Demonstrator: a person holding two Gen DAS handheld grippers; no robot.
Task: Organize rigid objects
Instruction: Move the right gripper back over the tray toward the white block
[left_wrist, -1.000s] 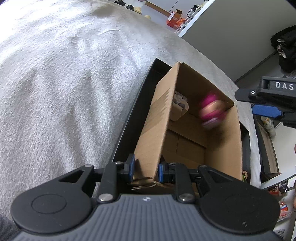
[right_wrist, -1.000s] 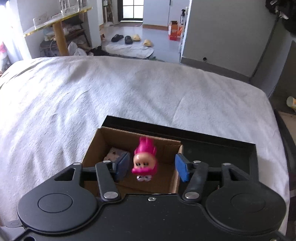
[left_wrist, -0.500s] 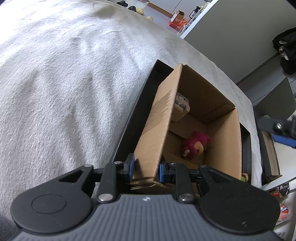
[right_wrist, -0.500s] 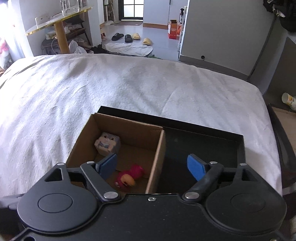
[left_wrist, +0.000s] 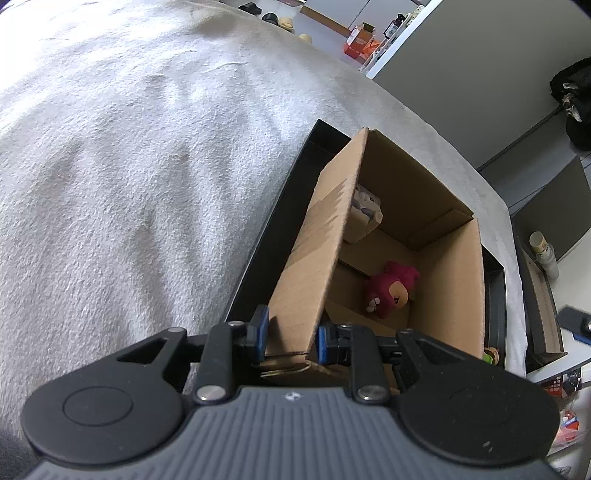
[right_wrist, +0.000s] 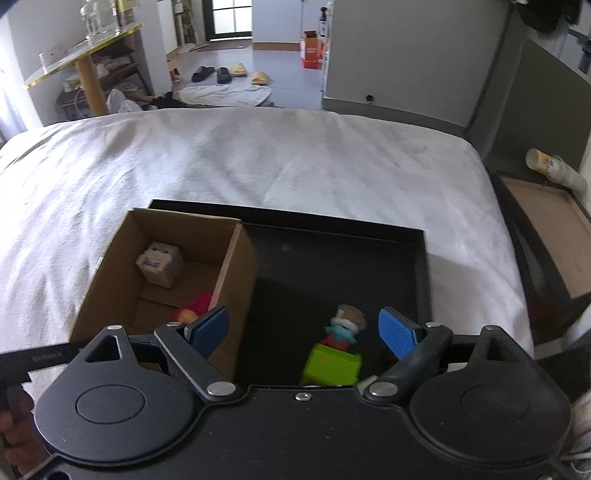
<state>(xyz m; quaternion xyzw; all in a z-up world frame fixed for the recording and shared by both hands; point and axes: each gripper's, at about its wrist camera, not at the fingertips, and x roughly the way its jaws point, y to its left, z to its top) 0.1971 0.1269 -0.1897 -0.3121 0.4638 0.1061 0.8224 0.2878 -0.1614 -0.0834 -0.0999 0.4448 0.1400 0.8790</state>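
Cardboard box (right_wrist: 177, 266) is the biggest piece of the job, standing in the left end of a black tray (right_wrist: 332, 236) that lies on the white-covered bed (right_wrist: 258, 158); seen from the right wrist, its open top faces up and its right wall splits the tray into box side and bare side. The left tool (left_wrist: 291, 334) is clamped on the box's near corner wall, its blue pads nearly together with the cardboard pinched between them, so the box is steadied from that end. Two toys already lie inside: a blocky grey-and-tan cube figure (right_wrist: 160, 264) toward the far wall and a pink-haired figure (left_wrist: 389, 290) on its side nearer the middle. The right tool (right_wrist: 303, 332) is over the tray's bare side, its jaws spreading wide and pressing on nothing. Between and just below its pads stands the next likely piece, a small figure on a lime-green block (right_wrist: 336, 354), blurred, upright, its long axis rising toward the camera. That toy lies straight ahead of the right tool and well clear of the left one, so I judge the right hand makes the pick, coming down over it. From there the box lies to the left, across its right wall.
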